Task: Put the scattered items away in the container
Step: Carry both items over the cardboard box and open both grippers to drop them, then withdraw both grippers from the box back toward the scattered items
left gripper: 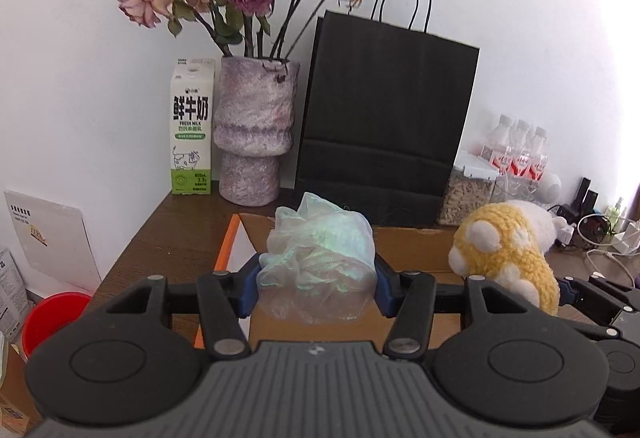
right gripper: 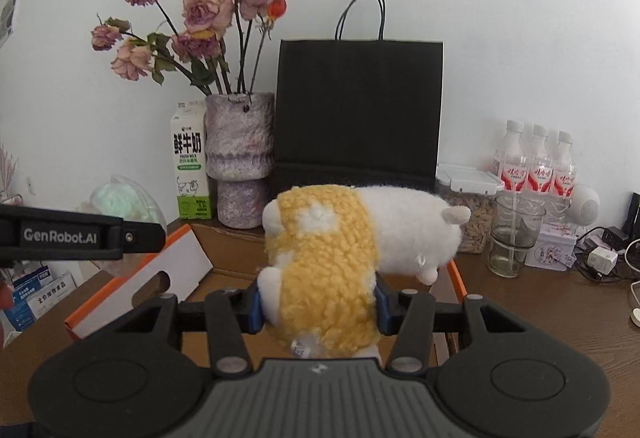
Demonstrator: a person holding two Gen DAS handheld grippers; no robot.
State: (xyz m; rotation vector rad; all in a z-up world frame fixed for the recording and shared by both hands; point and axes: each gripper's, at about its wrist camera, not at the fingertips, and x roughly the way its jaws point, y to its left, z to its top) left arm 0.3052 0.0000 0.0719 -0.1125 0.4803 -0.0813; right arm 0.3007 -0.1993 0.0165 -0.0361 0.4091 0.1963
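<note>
My left gripper (left gripper: 316,288) is shut on a crumpled pale green plastic bag (left gripper: 320,254), held above the open cardboard box (left gripper: 416,250) with the orange-edged flap (left gripper: 226,250). My right gripper (right gripper: 318,308) is shut on a yellow and white plush toy (right gripper: 332,258), its white head end sticking out to the right over the same box (right gripper: 232,258). In the left wrist view the plush toy (left gripper: 508,250) and the right gripper's arm show at the right. The right wrist view catches the left gripper's side (right gripper: 80,234) and the green bag (right gripper: 120,202) at the left.
Along the wall stand a milk carton (left gripper: 191,130), a stone-look vase of dried roses (left gripper: 254,134), a black paper bag (left gripper: 384,118), a clear jar of grain (right gripper: 468,206), three water bottles (right gripper: 536,162) and a glass (right gripper: 514,238). Cables and chargers (right gripper: 604,258) lie at the right. A red bucket (left gripper: 52,318) sits off the table's left edge.
</note>
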